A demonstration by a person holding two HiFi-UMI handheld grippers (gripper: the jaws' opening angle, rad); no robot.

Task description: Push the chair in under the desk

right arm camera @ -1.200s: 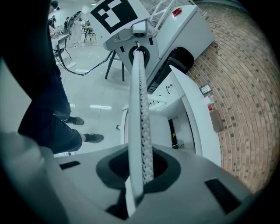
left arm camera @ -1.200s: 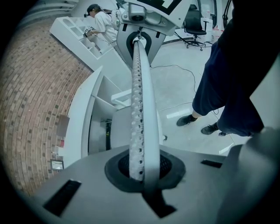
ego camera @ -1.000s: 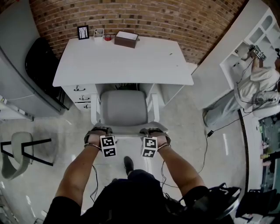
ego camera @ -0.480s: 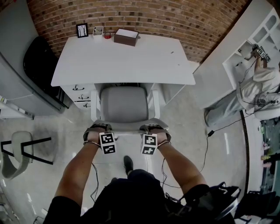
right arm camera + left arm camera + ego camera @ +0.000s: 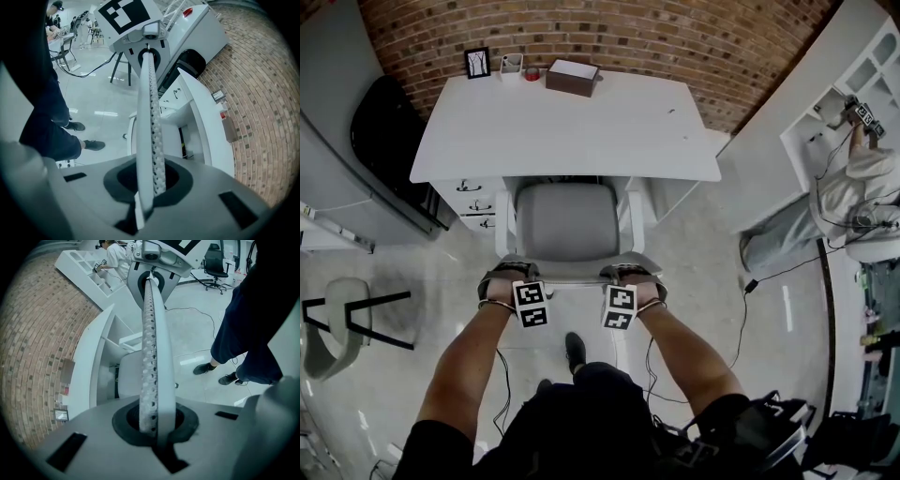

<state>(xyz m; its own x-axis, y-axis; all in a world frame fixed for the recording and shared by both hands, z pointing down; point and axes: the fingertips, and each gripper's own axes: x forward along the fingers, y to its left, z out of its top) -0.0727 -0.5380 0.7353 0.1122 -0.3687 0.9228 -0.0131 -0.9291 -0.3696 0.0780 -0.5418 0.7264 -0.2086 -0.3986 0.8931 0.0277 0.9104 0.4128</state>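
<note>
The chair (image 5: 567, 220) is barely under the desk (image 5: 562, 122). The left gripper (image 5: 152, 423) clamps its backrest (image 5: 572, 272); the right gripper (image 5: 150, 180) is closing its jaws on it

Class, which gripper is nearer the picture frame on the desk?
Left. The left gripper is at the left end of the chair back, the same side as the picture frame; the right gripper, jaws closing on nothing, is farther, at its right end.
</note>
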